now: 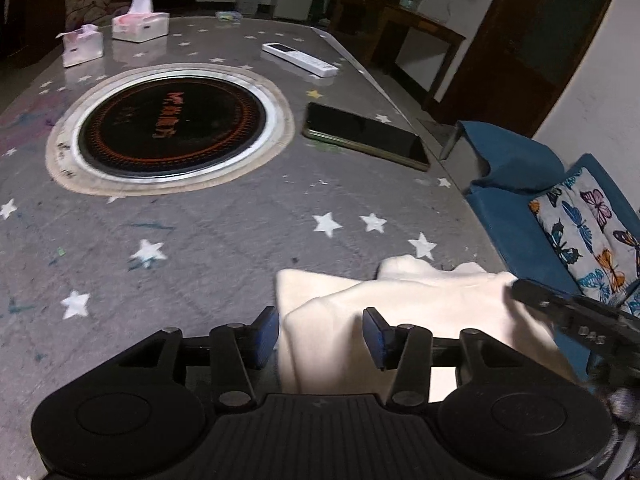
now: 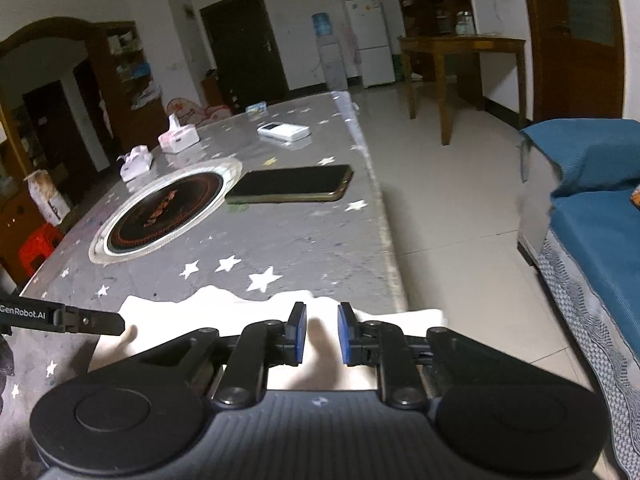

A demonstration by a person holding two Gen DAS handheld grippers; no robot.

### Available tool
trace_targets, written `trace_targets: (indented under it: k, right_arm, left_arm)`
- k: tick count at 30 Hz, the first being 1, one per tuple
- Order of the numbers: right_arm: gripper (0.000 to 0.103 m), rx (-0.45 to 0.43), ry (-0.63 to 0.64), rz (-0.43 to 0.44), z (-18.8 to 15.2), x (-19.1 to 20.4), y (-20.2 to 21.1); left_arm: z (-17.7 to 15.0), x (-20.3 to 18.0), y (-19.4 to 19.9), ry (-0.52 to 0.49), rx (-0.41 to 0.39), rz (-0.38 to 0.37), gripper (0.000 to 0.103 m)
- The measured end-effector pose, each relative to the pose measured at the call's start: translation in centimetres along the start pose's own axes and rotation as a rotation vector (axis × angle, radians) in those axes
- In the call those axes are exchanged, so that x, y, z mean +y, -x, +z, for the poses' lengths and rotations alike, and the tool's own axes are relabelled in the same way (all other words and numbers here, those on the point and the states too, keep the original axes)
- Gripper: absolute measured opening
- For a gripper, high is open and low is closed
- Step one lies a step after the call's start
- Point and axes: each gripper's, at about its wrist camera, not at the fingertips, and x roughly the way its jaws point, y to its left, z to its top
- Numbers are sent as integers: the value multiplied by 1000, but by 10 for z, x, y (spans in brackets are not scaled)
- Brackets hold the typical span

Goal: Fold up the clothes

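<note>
A cream-white garment (image 1: 404, 312) lies bunched at the near right edge of the grey star-patterned table (image 1: 224, 236). My left gripper (image 1: 320, 334) is open, its blue pads standing either side of a raised fold of the cloth, not pinching it. In the right wrist view the garment (image 2: 224, 312) spreads along the table's near edge. My right gripper (image 2: 322, 332) is open with a narrow gap, hovering over the cloth. The right gripper's finger shows in the left wrist view (image 1: 560, 308); the left gripper's finger shows at the left of the right wrist view (image 2: 80, 320).
A round black hotplate (image 1: 172, 124) is set into the table middle. A dark phone (image 1: 366, 136) lies right of it, a white remote (image 1: 298, 59) and two tissue packs (image 1: 140, 26) farther back. A blue sofa (image 2: 592, 216) stands right of the table, across tiled floor.
</note>
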Motion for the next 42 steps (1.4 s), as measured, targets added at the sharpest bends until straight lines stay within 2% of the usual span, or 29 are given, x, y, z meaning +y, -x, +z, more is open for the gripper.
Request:
trace_targets:
  k: [9,15,18,23,31,35,37,42]
  right_arm:
    - [18,18,49,-28,-6,8,-16]
    - [28,19,79,-13,-7,13,-3]
    - [38,32,98,13,-12,16,8]
    - [39,36,110,20,-29,18,33]
    - [42,36,109,9,-56,14,60]
    - [44,38,130,-5,-56,19,63]
    - [48,33,148,-3,-53,22,67]
    - [49,34,158,0,-61,25,74]
  left_arm:
    - [6,-3,-21,-37,2,38,49]
    - [4,2,-9,-42,-2,36,50]
    - [-5,3,4,-65,-7,40,50]
    - [-25,-1,22,-126,-5,43,50]
    - [-51,-2,32,-235,-6,102,50]
    - [-58,-4,35,-282,-17,139,50]
    - [-59,-6,43,-306,-31,136,50]
    - [-67,-11,49,-349,-60,138,50]
